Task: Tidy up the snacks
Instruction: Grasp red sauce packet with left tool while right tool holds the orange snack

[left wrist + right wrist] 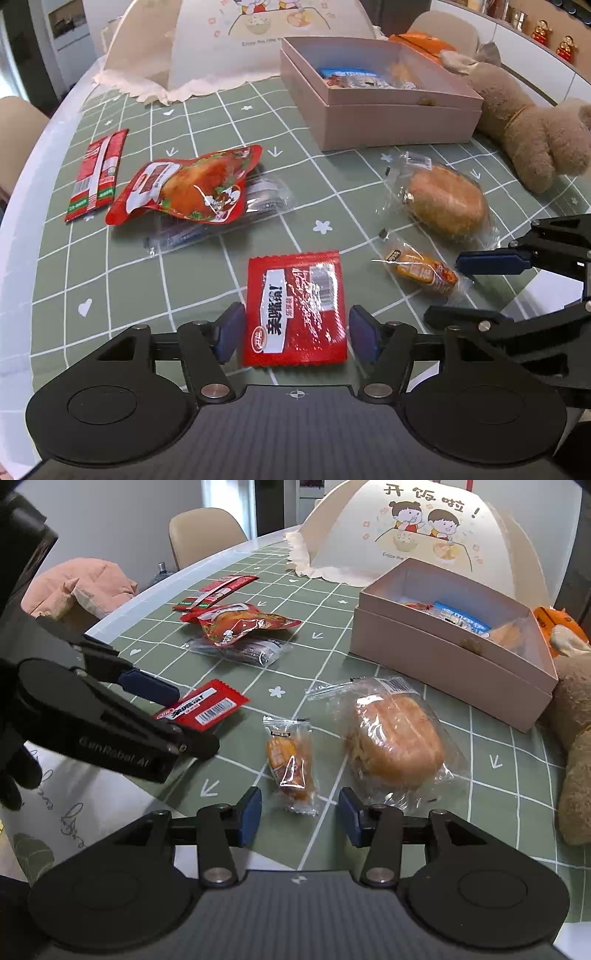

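A: Left wrist view. Left gripper [295, 334] pitched down at the table, fingers wide apart. Red packet [295, 308] lies flat between the blue pads [231, 332], small gaps on both sides, nothing clamped.

B: Other gripper in that view?

A: Right gripper [456, 291] comes in from the right edge, one finger on each side of the small orange snack [424, 271]. Can't tell contact from here.

B: Surface?

A: Green grid tablecloth [314, 184]. Ahead of the fingers, left: big red pouch [188, 186] lying on a clear dark-filled pack [258, 201], and a long red stick pack [98, 175] further left. Ahead, right: wrapped bun [447, 201]. Beyond that, an open pink box [369, 110] with a few snacks inside, plush toy [532, 140] just right of it, folding food cover [221, 48] at the back.

B: Right wrist view?

A: Right gripper [299, 816] also tilted down, fingers apart, not gripping. The orange snack [291, 764] sits just ahead of the gap, its near end barely between the tips, clear wrapper, label up. Bun [397, 738] just ahead of the right finger.

B: Left gripper there?

A: Left gripper [186, 720] enters from the left, straddling the red packet [205, 707], barcode visible. Pink box [454, 664] far ahead on the right, chair [205, 533] and pink cloth [81, 587] past the table edge.
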`<act>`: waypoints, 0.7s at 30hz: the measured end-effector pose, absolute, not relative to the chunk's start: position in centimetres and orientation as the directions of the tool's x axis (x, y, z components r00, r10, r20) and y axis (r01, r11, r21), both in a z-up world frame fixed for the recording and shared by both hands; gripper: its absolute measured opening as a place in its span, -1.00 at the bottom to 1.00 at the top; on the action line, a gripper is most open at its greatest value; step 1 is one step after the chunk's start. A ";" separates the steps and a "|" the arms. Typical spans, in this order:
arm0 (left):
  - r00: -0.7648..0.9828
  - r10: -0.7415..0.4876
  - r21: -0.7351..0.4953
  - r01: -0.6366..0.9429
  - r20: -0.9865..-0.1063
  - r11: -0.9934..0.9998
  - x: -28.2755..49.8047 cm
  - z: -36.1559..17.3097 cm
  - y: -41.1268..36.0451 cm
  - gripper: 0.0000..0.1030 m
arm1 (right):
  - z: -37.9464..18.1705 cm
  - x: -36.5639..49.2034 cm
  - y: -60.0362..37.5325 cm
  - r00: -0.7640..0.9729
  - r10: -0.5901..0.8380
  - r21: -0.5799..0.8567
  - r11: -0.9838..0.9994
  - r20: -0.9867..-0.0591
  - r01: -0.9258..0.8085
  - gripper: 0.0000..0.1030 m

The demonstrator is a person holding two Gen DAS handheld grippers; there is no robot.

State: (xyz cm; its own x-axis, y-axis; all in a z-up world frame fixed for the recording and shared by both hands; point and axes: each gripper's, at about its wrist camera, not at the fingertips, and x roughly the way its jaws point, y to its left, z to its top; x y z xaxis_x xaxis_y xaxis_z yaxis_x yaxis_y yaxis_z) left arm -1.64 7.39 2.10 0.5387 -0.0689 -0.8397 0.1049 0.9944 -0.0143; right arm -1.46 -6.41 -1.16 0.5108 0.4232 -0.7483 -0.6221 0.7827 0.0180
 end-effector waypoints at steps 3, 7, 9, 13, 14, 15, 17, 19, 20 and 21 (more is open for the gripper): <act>0.540 -0.093 -0.071 0.061 -0.837 0.996 -1.3 2.3 8.3 0.29 | -1.4 -1.7 -6.5 0.523 0.425 0.008 0.782 -0.739 -0.623 0.16; 0.539 -0.098 -0.091 0.040 -0.836 0.995 -0.9 2.4 8.7 0.30 | -1.7 -1.9 -6.6 0.539 0.428 0.015 0.793 -0.726 -0.609 0.41; 0.539 -0.091 -0.069 0.061 -0.838 0.996 -0.8 2.3 8.3 0.37 | -1.8 -2.1 -6.5 0.545 0.430 0.019 0.797 -0.720 -0.604 0.56; 0.539 -0.091 -0.042 0.103 -0.837 0.994 -0.8 1.9 7.4 0.62 | -2.3 -2.5 -6.3 0.565 0.419 0.020 0.815 -0.710 -0.579 0.76; 0.539 -0.090 -0.037 0.108 -0.837 0.993 -0.8 1.9 7.3 0.62 | -2.3 -2.6 -6.3 0.570 0.415 0.021 0.821 -0.709 -0.571 0.77; 0.541 -0.090 -0.036 0.109 -0.836 0.993 -0.9 1.9 7.3 0.60 | -2.3 -2.6 -6.3 0.570 0.411 0.021 0.824 -0.711 -0.567 0.78; 0.554 -0.071 -0.034 0.077 -0.830 0.996 -1.2 2.1 7.7 0.30 | -2.2 -2.5 -6.1 0.552 0.410 0.018 0.814 -0.726 -0.580 0.78; 0.544 -0.061 -0.039 0.052 -0.837 0.998 -1.4 2.3 8.2 0.25 | -1.8 -1.9 -6.0 0.507 0.413 0.017 0.788 -0.757 -0.616 0.75; 0.541 -0.074 -0.057 0.048 -0.838 0.997 -1.5 2.4 8.5 0.25 | -1.6 -1.6 -5.9 0.492 0.413 0.018 0.779 -0.766 -0.626 0.68; 0.539 -0.086 -0.078 0.037 -0.838 0.996 -1.6 2.4 8.8 0.24 | -1.4 -1.3 -5.9 0.484 0.416 0.026 0.778 -0.769 -0.628 0.51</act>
